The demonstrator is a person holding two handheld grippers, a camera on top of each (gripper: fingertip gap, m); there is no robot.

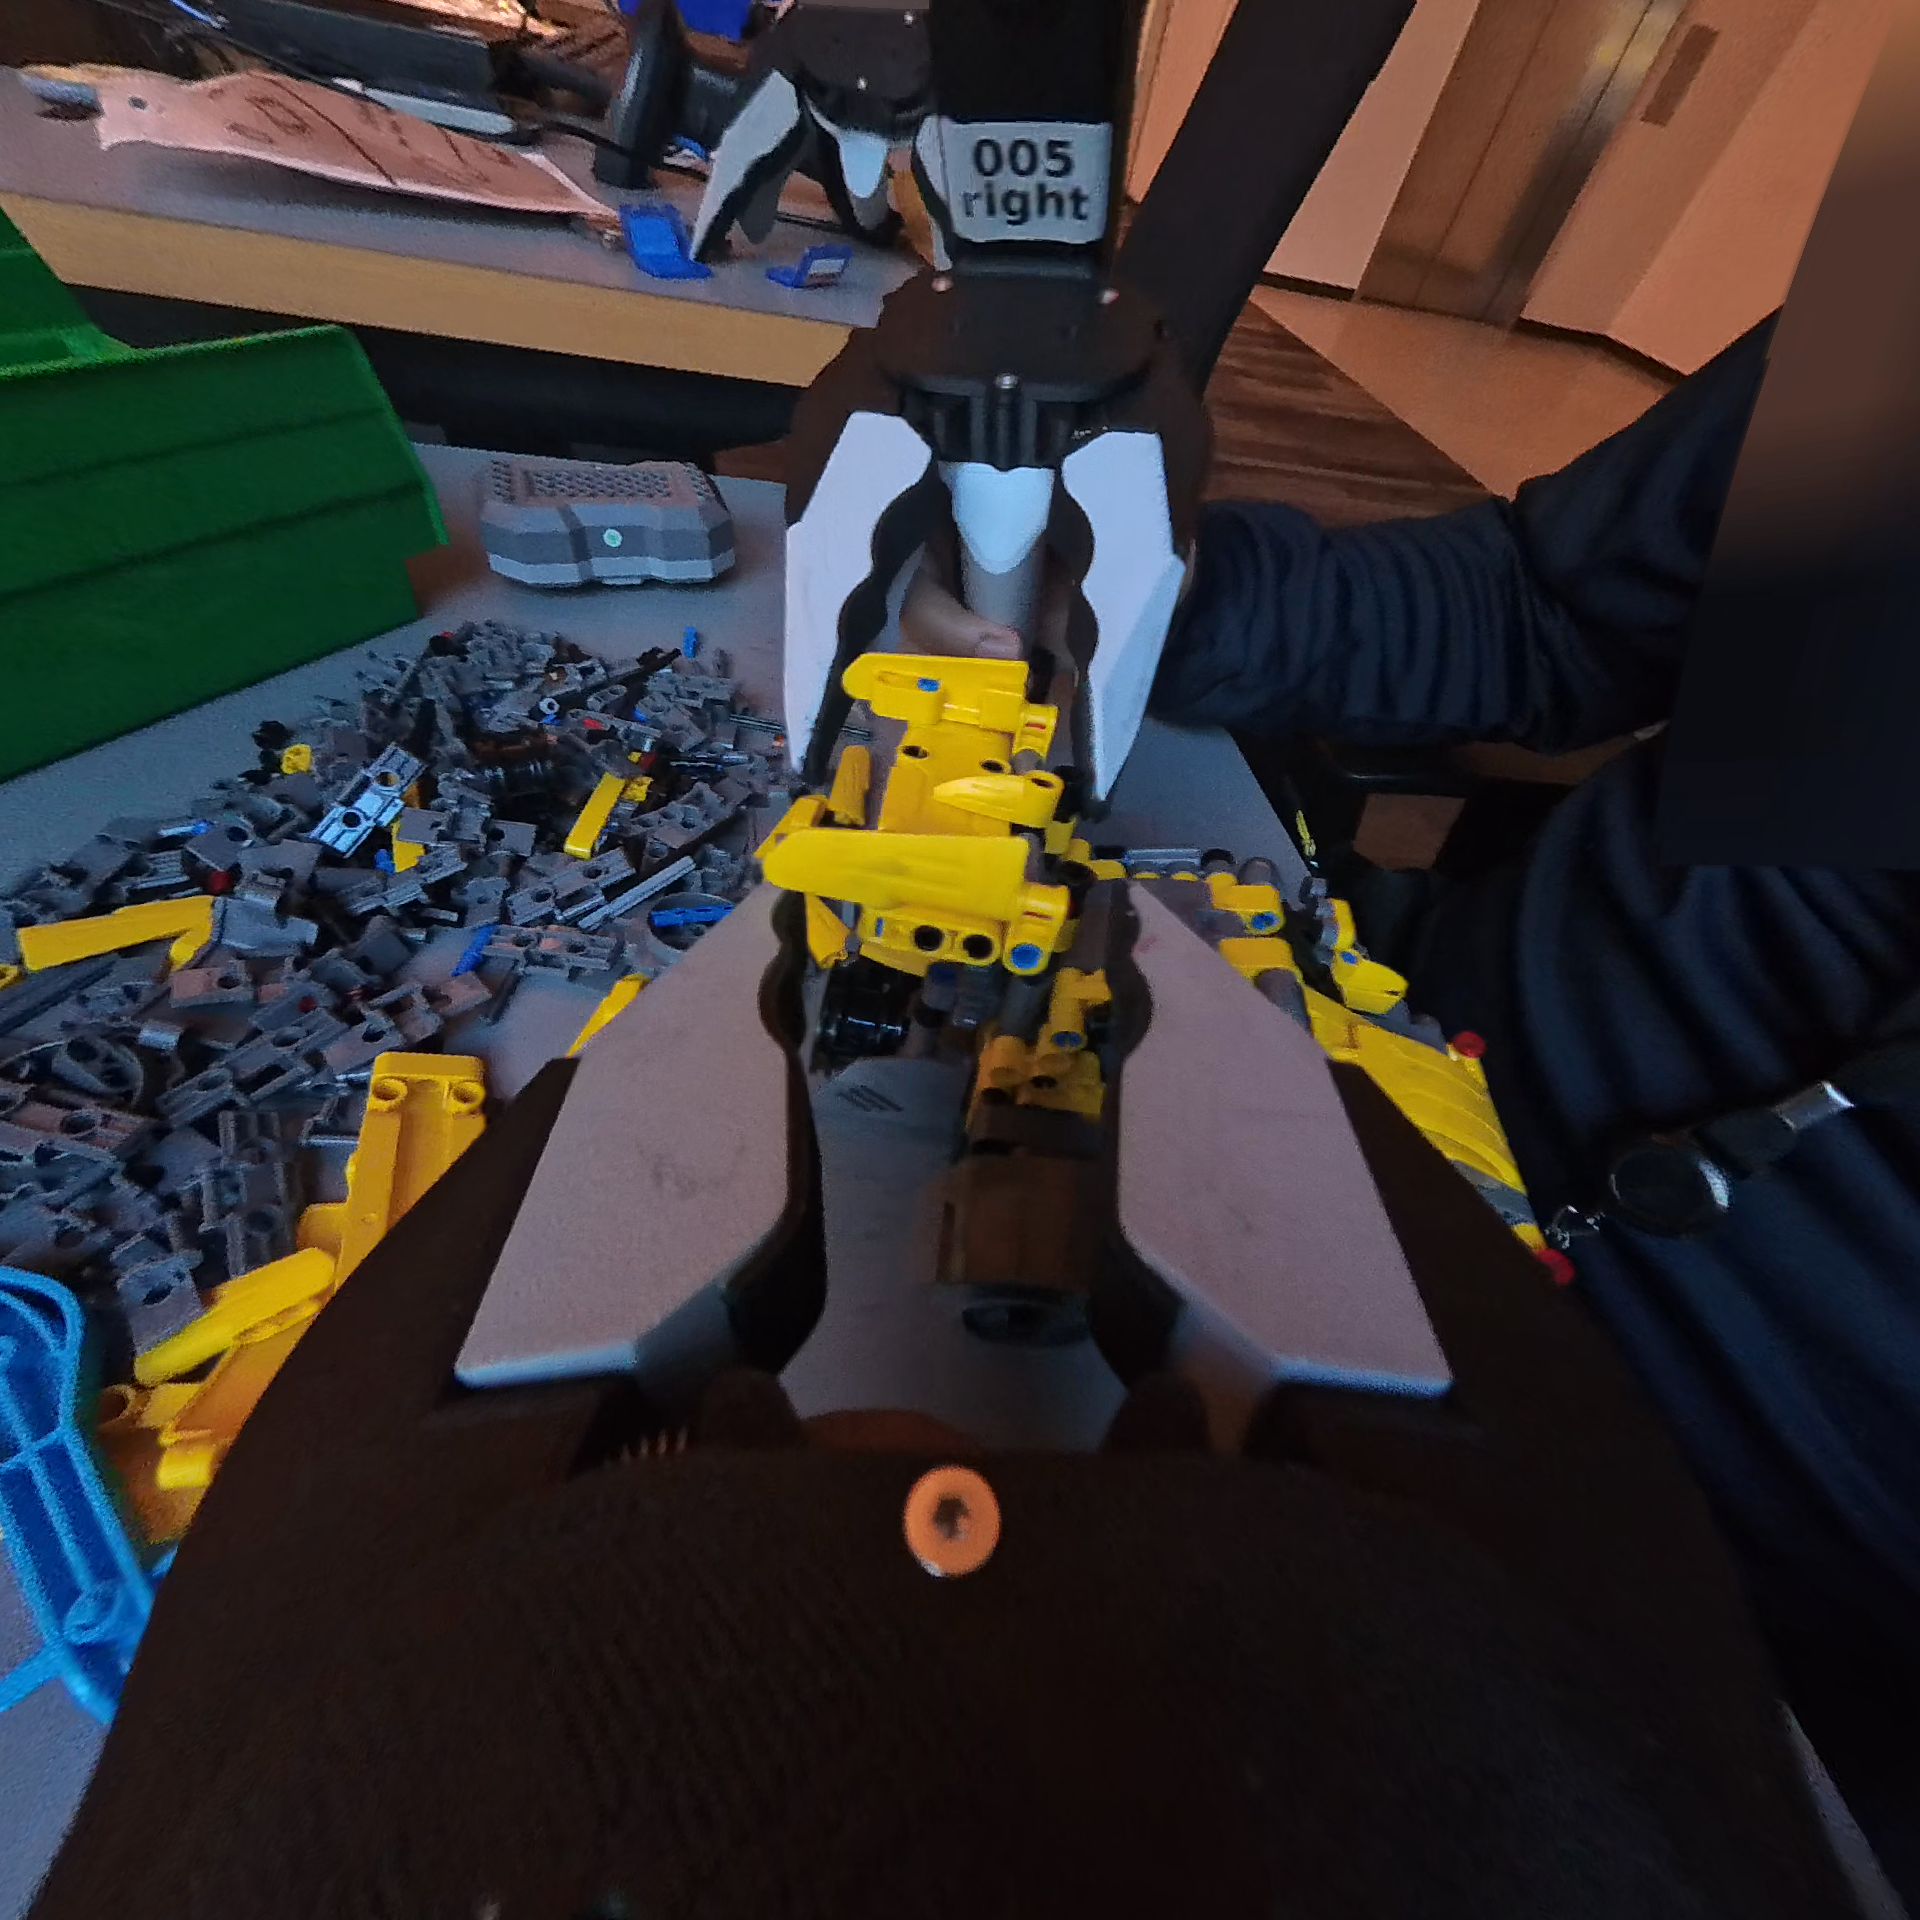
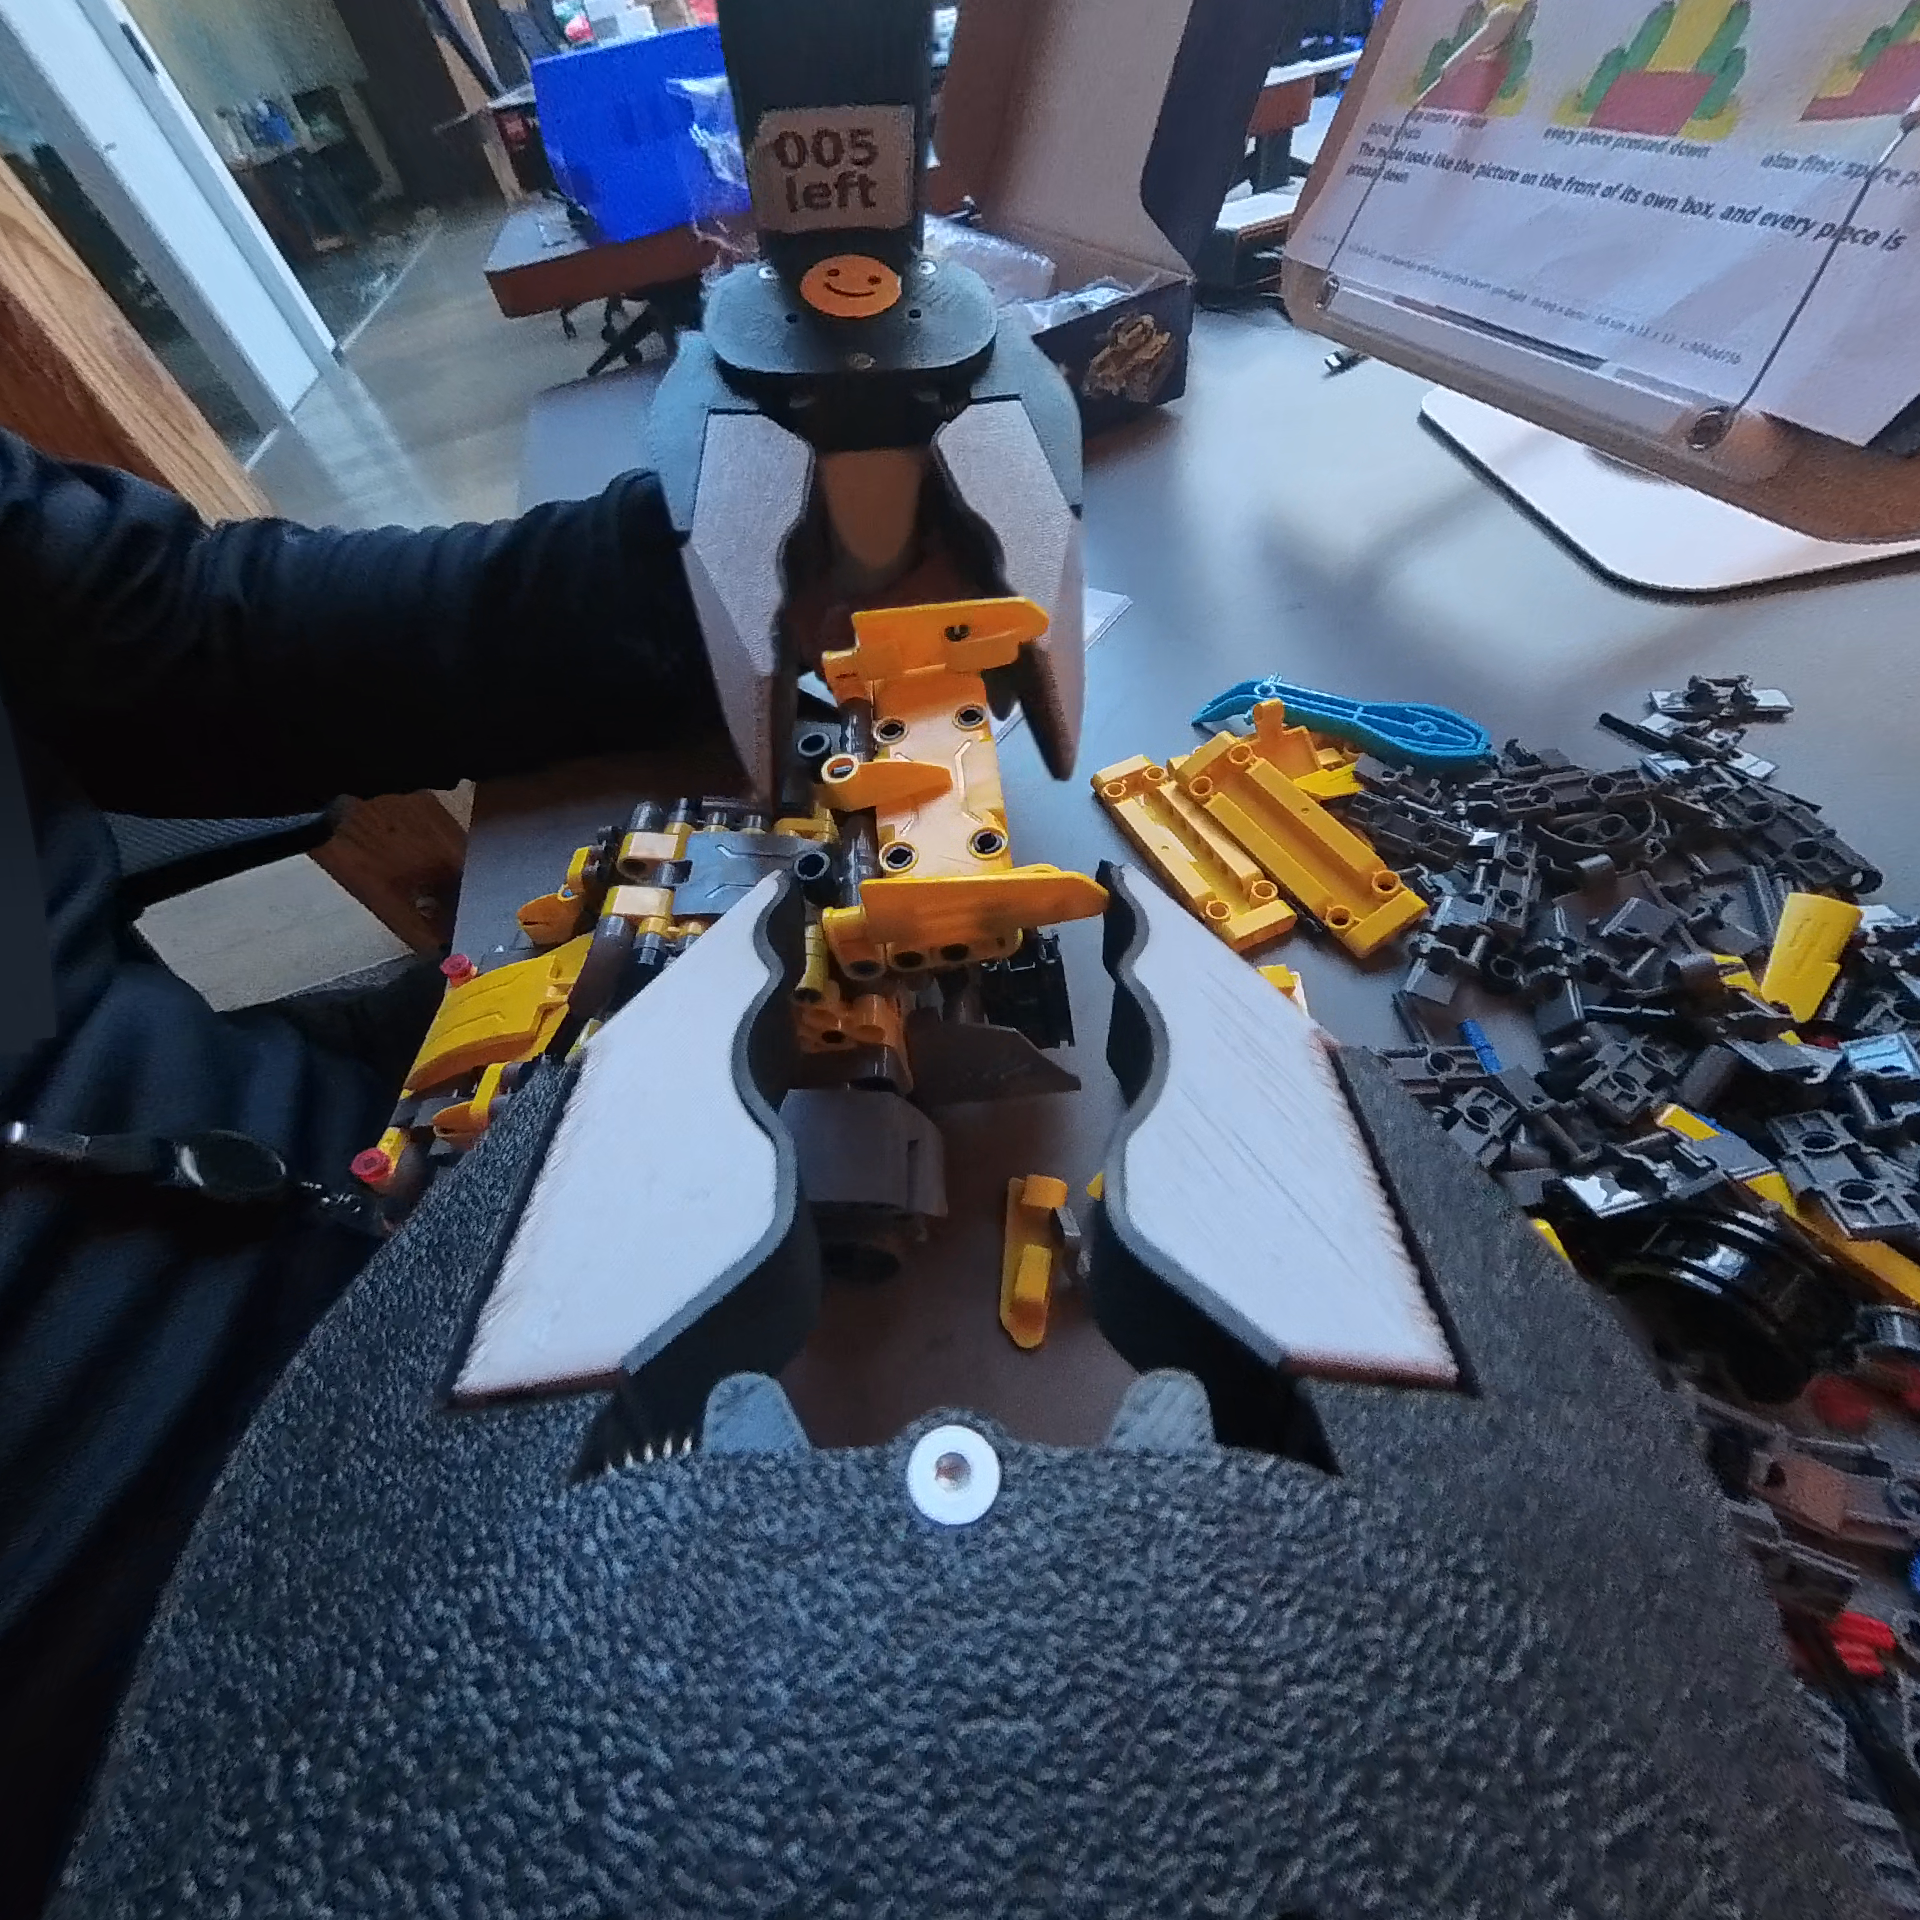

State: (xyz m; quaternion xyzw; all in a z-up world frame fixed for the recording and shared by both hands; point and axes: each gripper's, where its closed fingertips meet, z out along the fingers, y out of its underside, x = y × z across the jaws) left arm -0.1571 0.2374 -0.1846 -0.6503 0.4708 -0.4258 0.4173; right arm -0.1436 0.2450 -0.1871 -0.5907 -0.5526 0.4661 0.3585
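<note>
Right now I'm bracketing the model (image 2: pixel 925 831), raised over the table (image 2: pixel 1299 582), with both grippers: left gripper (image 1: pixel 951 925) and right gripper (image 2: pixel 951 914) spread, unclenched. It's looking rigid, knobbly, liable to pop apart; I'm favouring its yellow beam.

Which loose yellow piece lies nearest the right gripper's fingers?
The small narrow yellow piece lying alone on the table between the right gripper fingers; the wide ribbed yellow panel sits farther off, beside the dark parts pile.

Bin: green bin (image 1: pixel 197 540), table's far edge
Hub: grey block (image 1: pixel 608 523) beside it
Stand: printed sheet (image 2: pixel 1621 197) propped upright
</note>
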